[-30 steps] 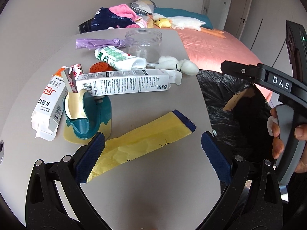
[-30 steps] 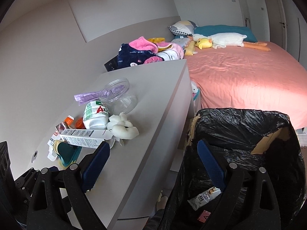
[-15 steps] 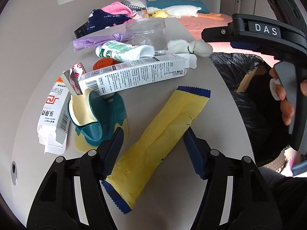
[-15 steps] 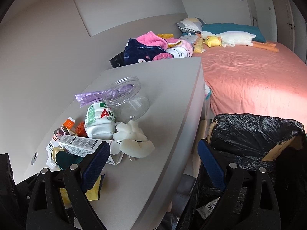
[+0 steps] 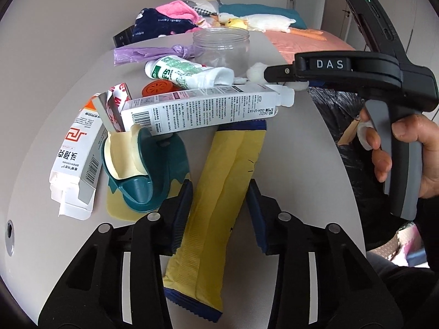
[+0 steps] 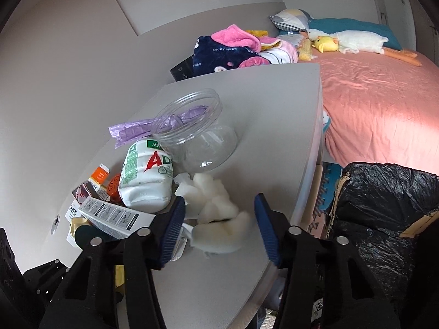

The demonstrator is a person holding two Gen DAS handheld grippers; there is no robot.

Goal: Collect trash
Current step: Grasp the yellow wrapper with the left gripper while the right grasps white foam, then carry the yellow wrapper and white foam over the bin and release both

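Observation:
A long yellow wrapper (image 5: 219, 200) with blue ends lies flat on the grey table (image 5: 299, 178). My left gripper (image 5: 219, 213) is open, its blue pads on either side of the wrapper, left pad touching its edge. My right gripper (image 6: 219, 227) is open around white crumpled foam pieces (image 6: 216, 216) near the table's right edge. The right gripper body (image 5: 356, 74) shows in the left wrist view. A black trash bag (image 6: 389, 219) stands open beside the table on the right.
On the table lie a white printed carton (image 5: 200, 109), a red-and-white box (image 5: 76, 153), a teal tape dispenser (image 5: 148, 170), a squashed white bottle (image 6: 148, 175), a clear jar (image 6: 197, 134), an orange cap (image 5: 159, 89) and a purple bag (image 5: 148, 53). A pink bed (image 6: 378, 93) lies beyond.
My left gripper has moved forward over the yellow wrapper and narrowed around it. My right gripper has moved left from over the trash bag to the foam pieces and narrowed.

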